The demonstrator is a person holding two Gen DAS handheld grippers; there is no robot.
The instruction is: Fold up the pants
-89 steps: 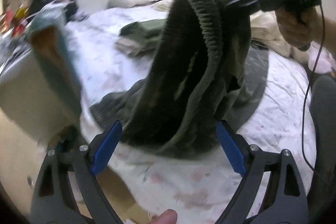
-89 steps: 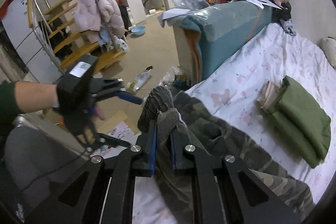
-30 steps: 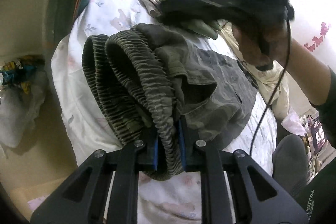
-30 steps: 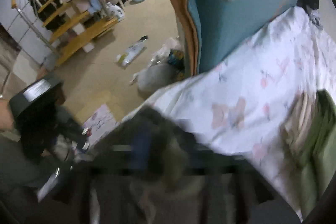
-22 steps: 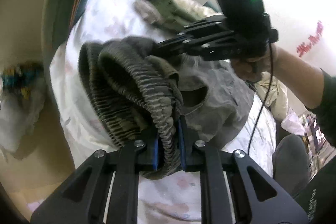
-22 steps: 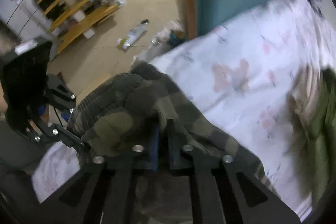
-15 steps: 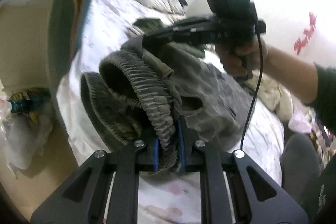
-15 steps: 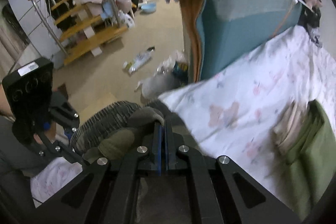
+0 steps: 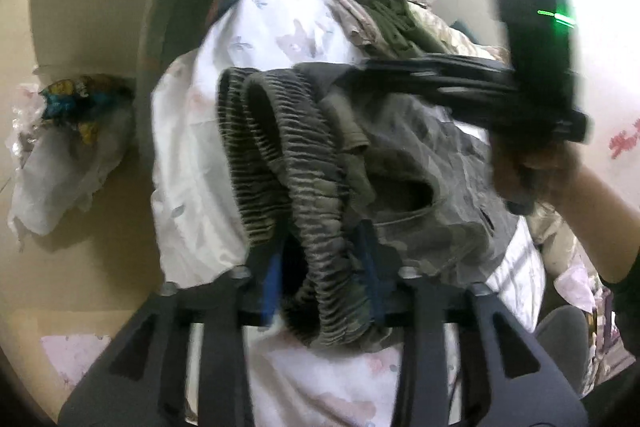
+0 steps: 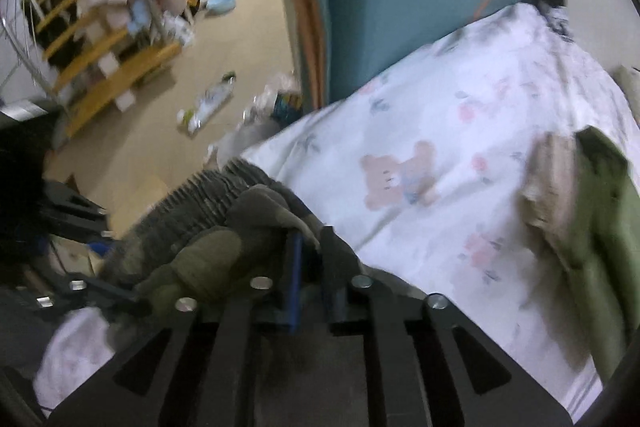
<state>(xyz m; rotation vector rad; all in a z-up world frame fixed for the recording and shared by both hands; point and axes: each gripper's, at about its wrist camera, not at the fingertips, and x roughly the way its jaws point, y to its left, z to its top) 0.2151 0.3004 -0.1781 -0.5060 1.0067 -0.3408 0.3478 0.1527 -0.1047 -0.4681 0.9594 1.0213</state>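
floor side: off to the left of the left gripper (image 9: 322,281) there's a crumpled plastic bag (image 9: 60,163) on the floor, well clear of the bed sheet (image 9: 188,187)

left gripper: jaws have just been opening, blue pads now parted with the ribbed waistband (image 9: 304,195) sitting loosely between them. There's a visible gap on the left pad's side, so it isn't pinching

camo pants (image 9: 416,187): bunched up right in front of the left gripper at the edge of the bed, waistband doubled over in two ribbed loops, the rest spread away over the sheet

right gripper (image 10: 310,263): jaws have just been opening a little, only a narrow gap. Pants fabric sits between the pads, but it's blurry, so I can't tell if it's actually clamped

right hand (image 9: 532,171): in the left view it's up and to the right of the pants, wrapped round the black tool

folded clothes (image 10: 592,227): green and beige pile, well off to the right of the right gripper on the teddy-bear sheet
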